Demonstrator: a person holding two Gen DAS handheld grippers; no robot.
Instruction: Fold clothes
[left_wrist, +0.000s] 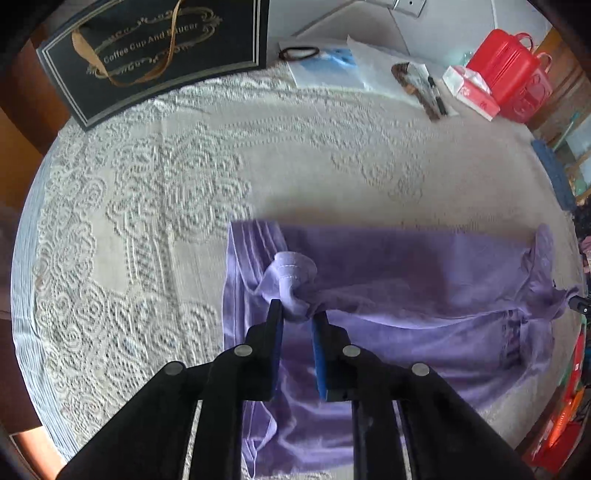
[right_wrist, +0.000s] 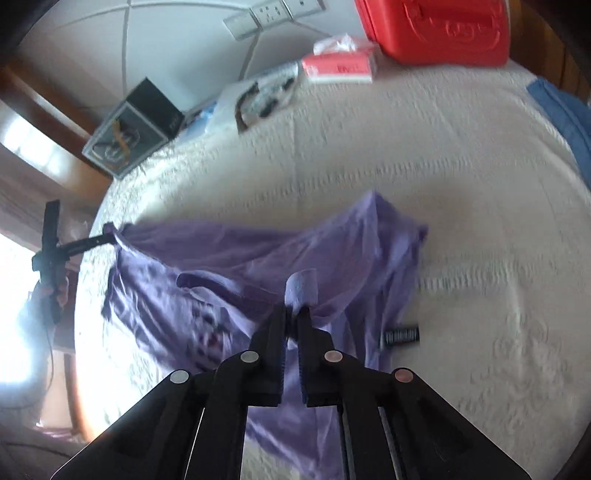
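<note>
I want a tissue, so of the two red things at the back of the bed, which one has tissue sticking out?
The smaller, flat red-and-white tissue box, with white tissue poking from its top. The big red case beside it is closed plastic.

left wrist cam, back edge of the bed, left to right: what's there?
black gift box → hair tie → white plastic bag → tissue pack → red case
</note>
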